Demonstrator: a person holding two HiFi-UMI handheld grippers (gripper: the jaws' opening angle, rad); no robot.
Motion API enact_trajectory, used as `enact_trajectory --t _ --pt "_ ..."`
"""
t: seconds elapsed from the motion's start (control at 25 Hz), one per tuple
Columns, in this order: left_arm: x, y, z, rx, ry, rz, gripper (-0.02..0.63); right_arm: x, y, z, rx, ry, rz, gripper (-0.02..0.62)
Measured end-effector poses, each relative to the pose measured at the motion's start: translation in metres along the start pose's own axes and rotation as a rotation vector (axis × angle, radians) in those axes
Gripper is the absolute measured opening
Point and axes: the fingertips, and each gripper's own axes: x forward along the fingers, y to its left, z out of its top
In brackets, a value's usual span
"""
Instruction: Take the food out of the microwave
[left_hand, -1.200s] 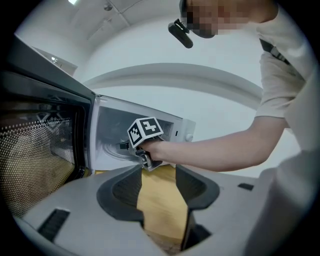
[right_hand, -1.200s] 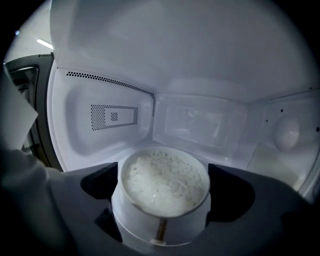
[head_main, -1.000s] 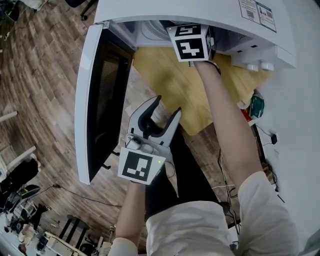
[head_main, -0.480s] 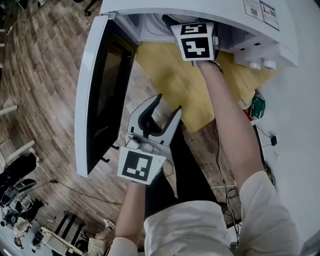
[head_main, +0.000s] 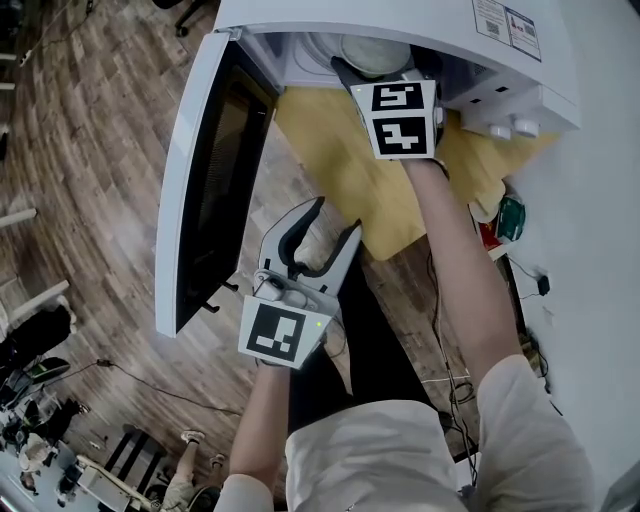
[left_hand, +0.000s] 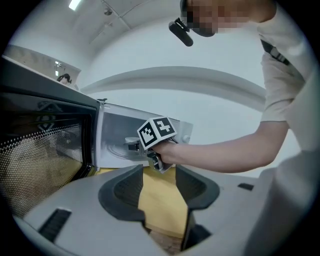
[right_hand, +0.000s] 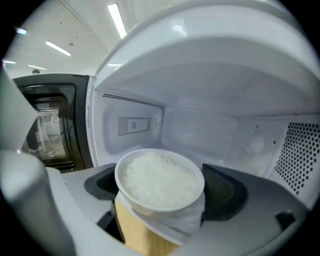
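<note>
The white microwave (head_main: 420, 14) stands on a yellow tabletop (head_main: 335, 150), its door (head_main: 200, 180) swung wide to the left over the wooden floor (head_main: 80, 140). The person's right arm reaches to the oven's mouth. There the right tongs (right_hand: 162, 192) pinch a white bowl (right_hand: 120, 182) from both sides, one dark pad against each flank. The bowl is heaped with white rice (right_hand: 159, 179) and has what looks like clear film bunched round its underside. It sits right at the front of the cavity, with the tabletop's front part visible below its near side. I cannot tell whether it rests on the oven floor. The left tongs (head_main: 338, 215) hang lower down, in front of the tabletop's edge and beside the open door. They are spread wide and grip nothing.
</note>
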Motion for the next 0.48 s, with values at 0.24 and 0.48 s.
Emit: enact_trajectory --t 0.24,0.48 --pt "-0.008 -0.007 0.007 0.008 -0.003 -0.019 0.199 -0.029 0.014 -0.006 0.010 0.002 0.023 0.499" --pt "-0.023 -0.011 0.014 0.016 -0.008 -0.033 0.199 -0.061 0.022 -0.002 0.048 0.000 0.006 0.499"
